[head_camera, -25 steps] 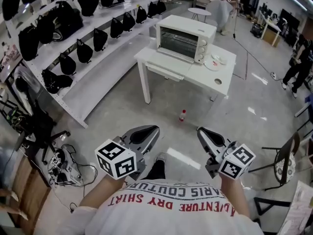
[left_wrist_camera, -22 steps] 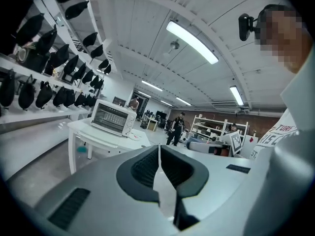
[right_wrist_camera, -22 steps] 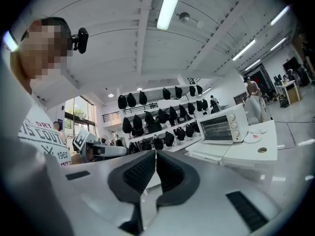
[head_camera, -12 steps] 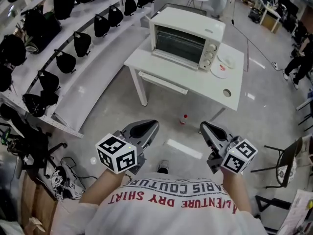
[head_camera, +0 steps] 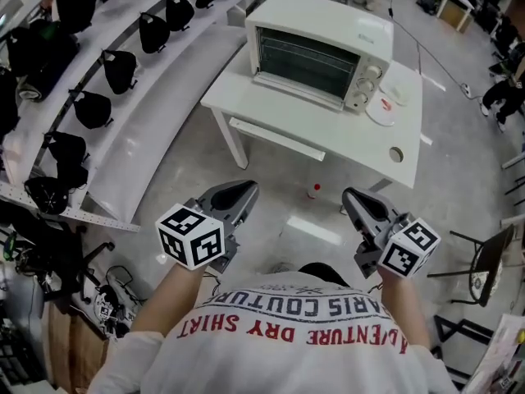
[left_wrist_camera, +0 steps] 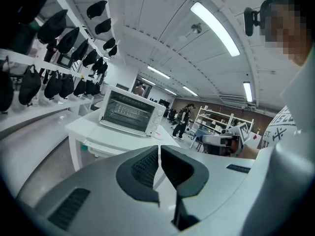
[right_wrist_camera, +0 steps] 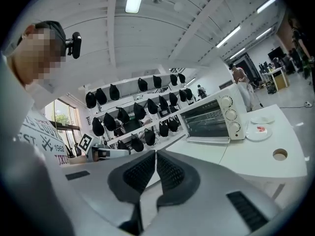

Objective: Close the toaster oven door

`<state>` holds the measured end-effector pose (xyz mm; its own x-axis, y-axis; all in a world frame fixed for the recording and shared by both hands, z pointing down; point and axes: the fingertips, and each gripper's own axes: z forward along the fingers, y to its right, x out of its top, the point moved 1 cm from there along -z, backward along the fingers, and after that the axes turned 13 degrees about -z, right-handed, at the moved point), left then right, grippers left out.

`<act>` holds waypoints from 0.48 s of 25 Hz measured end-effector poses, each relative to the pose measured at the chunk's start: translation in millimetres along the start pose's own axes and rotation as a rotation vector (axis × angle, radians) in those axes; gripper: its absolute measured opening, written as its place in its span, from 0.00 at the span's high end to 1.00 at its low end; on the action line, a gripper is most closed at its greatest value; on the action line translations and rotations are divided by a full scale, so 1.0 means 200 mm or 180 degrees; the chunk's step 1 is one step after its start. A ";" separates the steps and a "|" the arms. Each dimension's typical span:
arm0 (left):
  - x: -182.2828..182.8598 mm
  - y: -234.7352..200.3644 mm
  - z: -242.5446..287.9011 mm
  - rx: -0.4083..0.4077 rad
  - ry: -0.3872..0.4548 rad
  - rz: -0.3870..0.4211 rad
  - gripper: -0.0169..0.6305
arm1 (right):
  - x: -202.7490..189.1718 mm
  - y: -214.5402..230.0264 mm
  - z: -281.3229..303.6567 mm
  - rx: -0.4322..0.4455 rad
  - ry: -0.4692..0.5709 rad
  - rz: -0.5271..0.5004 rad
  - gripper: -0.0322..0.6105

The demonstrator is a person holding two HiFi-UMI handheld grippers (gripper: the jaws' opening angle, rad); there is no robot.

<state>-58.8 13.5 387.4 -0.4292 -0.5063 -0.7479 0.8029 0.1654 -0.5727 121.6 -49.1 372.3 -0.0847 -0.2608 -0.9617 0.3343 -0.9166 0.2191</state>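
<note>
A white toaster oven (head_camera: 316, 43) stands on a white table (head_camera: 344, 142) ahead of me, its wire racks showing. Its door looks folded down flat in front of it. The same toaster oven (left_wrist_camera: 130, 116) shows in the left gripper view, and in the right gripper view the toaster oven (right_wrist_camera: 211, 119) sits with three knobs on its right side. My left gripper (head_camera: 238, 194) and right gripper (head_camera: 354, 199) are held at waist height, well short of the table. Both are shut with nothing between the jaws, the left gripper (left_wrist_camera: 159, 151) and right gripper (right_wrist_camera: 155, 156) pointing toward the oven.
A plate (head_camera: 390, 105) lies right of the oven, near a round hole (head_camera: 396, 154) in the tabletop. A small bottle (head_camera: 312, 190) stands on the floor by the table. Shelves with black bags (head_camera: 107, 64) run along the left. A chair (head_camera: 484, 261) is at right.
The table and oven have come closer and larger in the head view as I walk toward them. Both grippers stay shut in the same pose.
</note>
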 end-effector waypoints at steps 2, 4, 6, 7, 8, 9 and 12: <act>0.00 -0.06 0.02 0.0051 -0.0025 -0.0017 0.91 | -0.04 0.04 0.02 -0.0047 -0.0049 0.0011 0.91; 0.00 -0.12 0.04 0.0105 -0.0039 -0.0019 0.91 | -0.08 0.08 0.05 -0.0076 -0.0107 0.0031 0.91; -0.01 -0.19 0.05 0.0169 -0.0077 -0.0026 0.91 | -0.12 0.11 0.08 -0.0087 -0.0154 0.0052 0.91; -0.02 -0.22 0.06 0.0189 -0.0107 -0.0053 0.91 | -0.14 0.14 0.10 -0.0090 -0.0171 0.0073 0.91; -0.03 -0.26 0.07 0.0203 -0.0142 -0.0100 0.91 | -0.17 0.16 0.12 -0.0098 -0.0191 0.0105 0.91; -0.04 -0.29 0.08 0.0219 -0.0177 -0.0155 0.91 | -0.20 0.18 0.13 -0.0110 -0.0214 0.0146 0.91; -0.06 -0.38 0.12 0.0314 -0.0256 -0.0209 0.91 | -0.27 0.25 0.19 -0.0125 -0.0286 0.0236 0.91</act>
<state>-105.7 -13.0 448.4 -0.4507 -0.5802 -0.6784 0.8126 0.0478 -0.5808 108.5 -93.0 441.1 -0.1416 -0.3552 -0.9240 0.3790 -0.8817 0.2809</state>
